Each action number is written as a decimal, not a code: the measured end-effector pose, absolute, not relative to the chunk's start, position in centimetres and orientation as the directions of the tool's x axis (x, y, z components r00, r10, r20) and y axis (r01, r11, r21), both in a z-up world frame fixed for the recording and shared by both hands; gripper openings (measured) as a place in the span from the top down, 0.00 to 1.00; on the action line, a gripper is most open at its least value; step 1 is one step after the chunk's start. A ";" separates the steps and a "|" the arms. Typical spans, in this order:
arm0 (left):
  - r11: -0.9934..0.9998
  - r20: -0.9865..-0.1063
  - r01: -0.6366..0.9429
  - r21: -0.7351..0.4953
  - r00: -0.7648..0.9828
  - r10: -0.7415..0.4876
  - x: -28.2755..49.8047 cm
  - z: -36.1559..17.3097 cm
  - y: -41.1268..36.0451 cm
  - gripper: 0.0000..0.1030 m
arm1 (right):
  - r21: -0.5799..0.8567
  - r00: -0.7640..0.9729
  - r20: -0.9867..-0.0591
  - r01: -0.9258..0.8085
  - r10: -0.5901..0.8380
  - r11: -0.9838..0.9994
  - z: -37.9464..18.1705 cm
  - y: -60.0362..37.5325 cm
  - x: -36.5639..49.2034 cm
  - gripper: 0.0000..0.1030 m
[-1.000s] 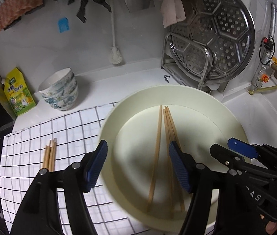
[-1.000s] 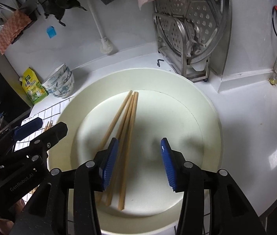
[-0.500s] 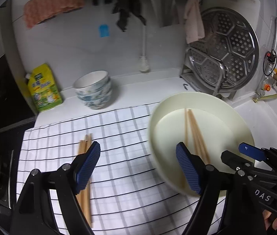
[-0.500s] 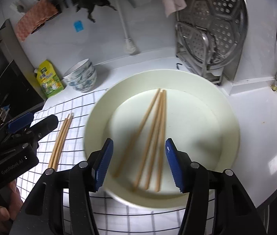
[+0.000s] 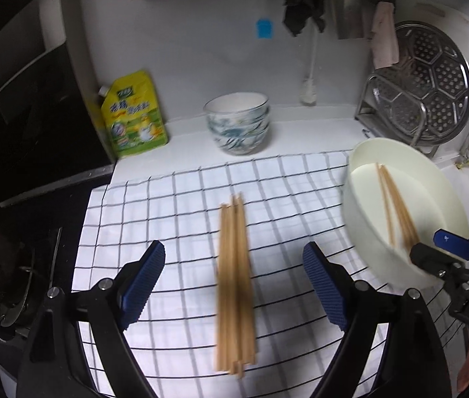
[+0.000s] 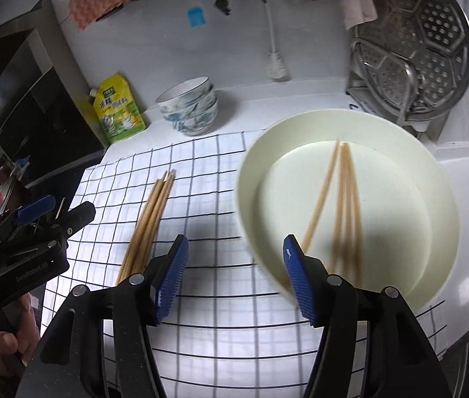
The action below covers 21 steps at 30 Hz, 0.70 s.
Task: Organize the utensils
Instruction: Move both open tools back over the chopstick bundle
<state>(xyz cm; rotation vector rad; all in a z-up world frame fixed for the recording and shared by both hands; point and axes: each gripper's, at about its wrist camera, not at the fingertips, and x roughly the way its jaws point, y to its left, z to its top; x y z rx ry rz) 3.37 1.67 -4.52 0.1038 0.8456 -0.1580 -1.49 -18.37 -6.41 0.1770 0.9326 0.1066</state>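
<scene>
Left wrist view: the left tongs (image 5: 233,283), whose jaws have just been opening, stand wide and empty above a bundle of chopsticks (image 5: 234,285) on the checked cloth (image 5: 174,205). The bundle lies straight ahead between the jaws, its long axis running away from the camera.

Right wrist view: the right tongs (image 6: 234,275), likewise just opening and empty, straddle the near rim of the cream bowl (image 6: 433,172); loose chopsticks (image 6: 344,205) lie inside, pointing away, just right of centre.

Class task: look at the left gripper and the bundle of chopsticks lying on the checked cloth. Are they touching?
Apart. In the left wrist view, the left gripper is open, and checked cloth shows between each pad and the chopstick bundle.
</scene>
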 end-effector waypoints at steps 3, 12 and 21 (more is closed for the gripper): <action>0.983 -0.760 0.180 0.025 0.642 -0.098 3.8 -5.3 3.3 0.19 | 0.189 0.587 -0.793 -0.013 0.160 0.982 -6.6 -16.9 -1.4 0.45; 0.975 -0.772 0.223 0.024 0.624 -0.124 5.3 -6.9 6.6 0.19 | 0.177 0.577 -0.803 -0.009 0.149 0.984 -7.9 -12.1 -0.9 0.44; 0.965 -0.791 0.263 0.015 0.593 -0.150 6.4 -9.1 8.6 0.19 | 0.182 0.554 -0.820 0.011 0.145 0.983 -10.2 -9.0 -0.1 0.43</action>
